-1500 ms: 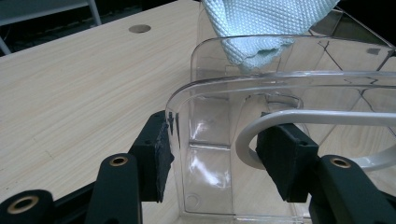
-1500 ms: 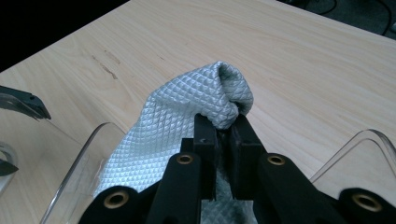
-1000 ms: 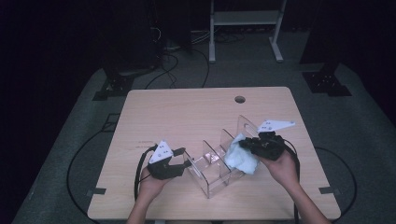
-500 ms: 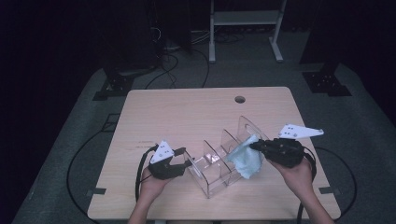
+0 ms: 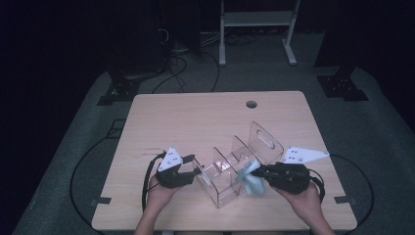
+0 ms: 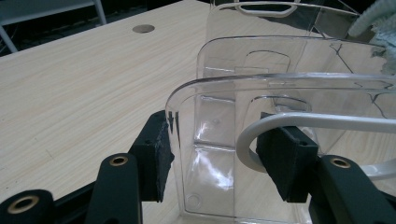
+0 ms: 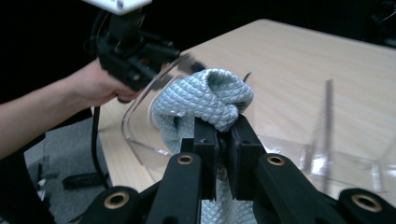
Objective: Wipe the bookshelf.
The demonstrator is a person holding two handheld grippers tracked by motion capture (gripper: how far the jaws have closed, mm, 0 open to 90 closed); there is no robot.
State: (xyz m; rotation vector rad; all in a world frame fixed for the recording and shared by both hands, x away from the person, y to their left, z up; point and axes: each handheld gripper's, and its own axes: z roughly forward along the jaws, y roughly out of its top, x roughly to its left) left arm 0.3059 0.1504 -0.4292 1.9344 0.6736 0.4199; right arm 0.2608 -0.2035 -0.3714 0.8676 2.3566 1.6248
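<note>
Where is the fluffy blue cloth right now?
In the high view, the blue cloth is pinched in the right gripper, at the near right side of the clear organizer, near the table's front edge.

A light wooden desk with a round cable hole near its far edge carries a clear plastic divided organizer at the near middle, standing on grey carpeted floor.

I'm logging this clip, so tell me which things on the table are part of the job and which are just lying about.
In use:
- clear plastic divided organiser, end wall between left tongs
- pale blue quilted cloth, held by right tongs

Lying about:
- white metal stand behind the wooden table
- floor cables
</note>
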